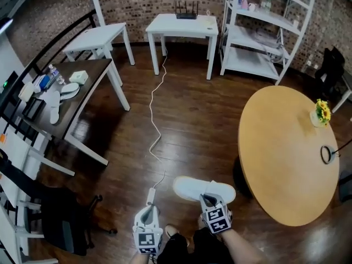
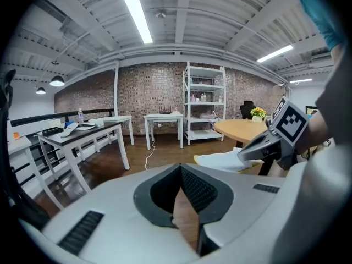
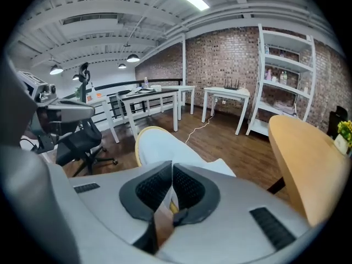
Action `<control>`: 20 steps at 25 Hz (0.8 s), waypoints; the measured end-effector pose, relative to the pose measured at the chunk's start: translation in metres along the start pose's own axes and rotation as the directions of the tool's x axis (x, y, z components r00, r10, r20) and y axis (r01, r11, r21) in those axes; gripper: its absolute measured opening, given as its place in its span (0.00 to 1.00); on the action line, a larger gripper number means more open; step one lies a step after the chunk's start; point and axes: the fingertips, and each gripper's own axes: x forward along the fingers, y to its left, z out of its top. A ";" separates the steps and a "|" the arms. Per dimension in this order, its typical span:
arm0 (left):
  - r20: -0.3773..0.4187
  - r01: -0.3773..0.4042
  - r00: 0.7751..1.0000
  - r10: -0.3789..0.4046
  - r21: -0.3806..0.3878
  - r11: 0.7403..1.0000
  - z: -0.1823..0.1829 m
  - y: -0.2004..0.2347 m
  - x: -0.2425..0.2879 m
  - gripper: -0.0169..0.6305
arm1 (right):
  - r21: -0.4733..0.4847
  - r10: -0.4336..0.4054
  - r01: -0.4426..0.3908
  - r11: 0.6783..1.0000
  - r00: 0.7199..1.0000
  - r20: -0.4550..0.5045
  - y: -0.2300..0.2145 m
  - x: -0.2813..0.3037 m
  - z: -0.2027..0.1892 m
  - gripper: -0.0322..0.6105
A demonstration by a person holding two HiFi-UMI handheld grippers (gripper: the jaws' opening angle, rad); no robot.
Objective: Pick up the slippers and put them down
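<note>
A white slipper [image 1: 192, 187] with a yellow sole edge hangs above the wooden floor, just in front of the person's feet. My right gripper [image 1: 207, 198] is shut on its strap. In the right gripper view the slipper [image 3: 159, 147] stretches forward from the closed pads of the right gripper [image 3: 171, 172]. My left gripper [image 1: 148, 208] is low at the slipper's left, apart from it. Its pads meet at the tips with nothing between them, as the left gripper view shows [image 2: 180, 172]. That view also has the slipper [image 2: 223, 159] at the right.
A round wooden table [image 1: 286, 153] stands close on the right. A white cable [image 1: 154, 120] runs along the floor toward my left gripper. At the left are a dark table [image 1: 91, 87] carrying white slipper-like things [image 1: 55, 104] and a black office chair [image 1: 60, 219]. White tables and shelving [image 1: 264, 32] line the brick wall.
</note>
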 end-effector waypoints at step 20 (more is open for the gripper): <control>-0.124 0.029 0.992 -0.038 -0.074 0.997 -0.278 -0.017 0.215 0.03 | -0.110 0.085 -0.104 0.988 0.982 -0.171 -0.035 0.305 -0.219 0.09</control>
